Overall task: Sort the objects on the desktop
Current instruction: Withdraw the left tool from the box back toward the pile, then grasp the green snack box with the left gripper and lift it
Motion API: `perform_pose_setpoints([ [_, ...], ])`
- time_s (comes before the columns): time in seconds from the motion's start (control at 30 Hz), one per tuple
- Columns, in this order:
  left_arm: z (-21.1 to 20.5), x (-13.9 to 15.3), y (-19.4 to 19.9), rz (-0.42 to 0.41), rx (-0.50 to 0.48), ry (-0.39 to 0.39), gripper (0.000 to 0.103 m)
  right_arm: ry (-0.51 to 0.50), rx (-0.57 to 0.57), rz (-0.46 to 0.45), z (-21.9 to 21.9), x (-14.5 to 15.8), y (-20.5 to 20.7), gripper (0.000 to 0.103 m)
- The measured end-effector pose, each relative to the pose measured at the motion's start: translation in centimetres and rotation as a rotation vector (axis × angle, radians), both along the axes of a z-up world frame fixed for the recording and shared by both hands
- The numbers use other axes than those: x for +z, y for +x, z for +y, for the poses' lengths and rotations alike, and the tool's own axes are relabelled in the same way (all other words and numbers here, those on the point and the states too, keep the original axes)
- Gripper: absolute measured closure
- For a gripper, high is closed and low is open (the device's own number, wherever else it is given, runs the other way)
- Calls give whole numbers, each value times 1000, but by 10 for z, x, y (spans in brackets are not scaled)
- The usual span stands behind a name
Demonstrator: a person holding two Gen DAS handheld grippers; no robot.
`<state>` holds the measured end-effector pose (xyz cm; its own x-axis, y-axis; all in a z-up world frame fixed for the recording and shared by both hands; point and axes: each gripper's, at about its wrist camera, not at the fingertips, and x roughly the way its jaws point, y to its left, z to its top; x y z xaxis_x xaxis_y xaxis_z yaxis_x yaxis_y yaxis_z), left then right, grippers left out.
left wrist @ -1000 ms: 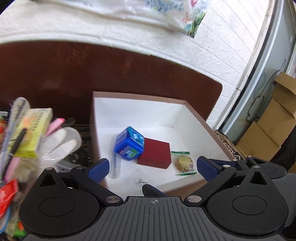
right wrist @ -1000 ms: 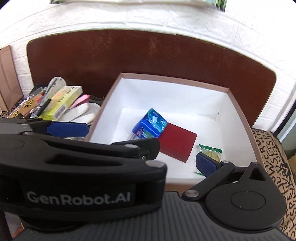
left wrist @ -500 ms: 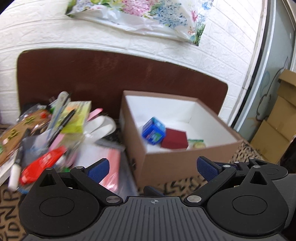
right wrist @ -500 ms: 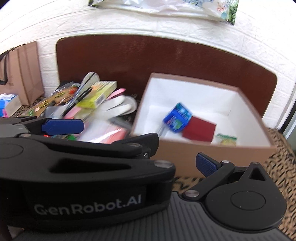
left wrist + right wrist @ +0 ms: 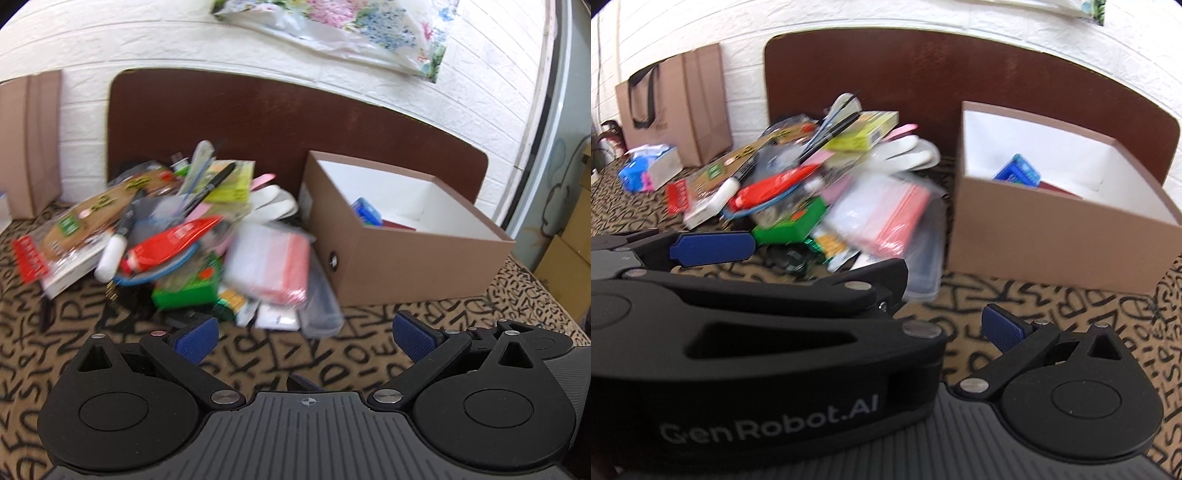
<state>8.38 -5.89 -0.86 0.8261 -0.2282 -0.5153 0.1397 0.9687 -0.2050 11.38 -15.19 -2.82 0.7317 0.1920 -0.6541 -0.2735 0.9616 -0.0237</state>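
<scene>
A brown cardboard box (image 5: pixel 413 266) with a white inside stands at the right; it also shows in the right wrist view (image 5: pixel 1056 240). A blue carton (image 5: pixel 367 211) and a dark red box (image 5: pixel 1058 189) lie inside it. A pile of mixed objects lies left of the box: a red tube (image 5: pixel 173 242), a green box (image 5: pixel 184 293), a pink-and-white packet (image 5: pixel 271 264), a white marker (image 5: pixel 110 253). My left gripper (image 5: pixel 304 336) is open and empty, low over the cloth in front of the pile. My right gripper is open and empty; one blue pad (image 5: pixel 1001 326) shows, and the left gripper's body (image 5: pixel 738 332) covers the rest.
A letter-patterned cloth (image 5: pixel 351 350) covers the table. A dark brown board (image 5: pixel 258 122) leans on the white brick wall behind. A brown paper bag (image 5: pixel 676 99) and a tissue pack (image 5: pixel 650 166) stand at the far left. Cardboard cartons (image 5: pixel 569 236) are stacked at the right.
Both grippers have pulled back and down from above the box, towards the front of the table. The view has swung left, so the pile is now central. Both stay open and empty.
</scene>
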Motion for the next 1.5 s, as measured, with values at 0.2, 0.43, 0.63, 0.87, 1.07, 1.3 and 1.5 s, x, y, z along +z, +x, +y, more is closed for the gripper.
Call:
perform_pose_setpoints([
  [0.2,21,-20,-13,15,16,-16,0,0,52,-22,19,-19,-19,0],
  [0.43,48,-30,-5,18,17,-52,0,43,93,-85,26,-27,-17,0],
  [0.63,66,-26,8,-3,9,-96,5,77,118,-135,32,-24,-6,0],
  [0.87,72,-32,43,-9,-7,-92,10,48,151,-174,43,-27,13,6],
  [1.07,85,-41,64,25,27,-128,11,46,186,-176,52,-32,30,18],
  [1.3,92,-49,86,56,-5,-101,14,48,246,-180,65,-37,50,25],
  [1.5,96,-51,102,82,-31,-116,20,25,289,-180,78,-41,65,37],
])
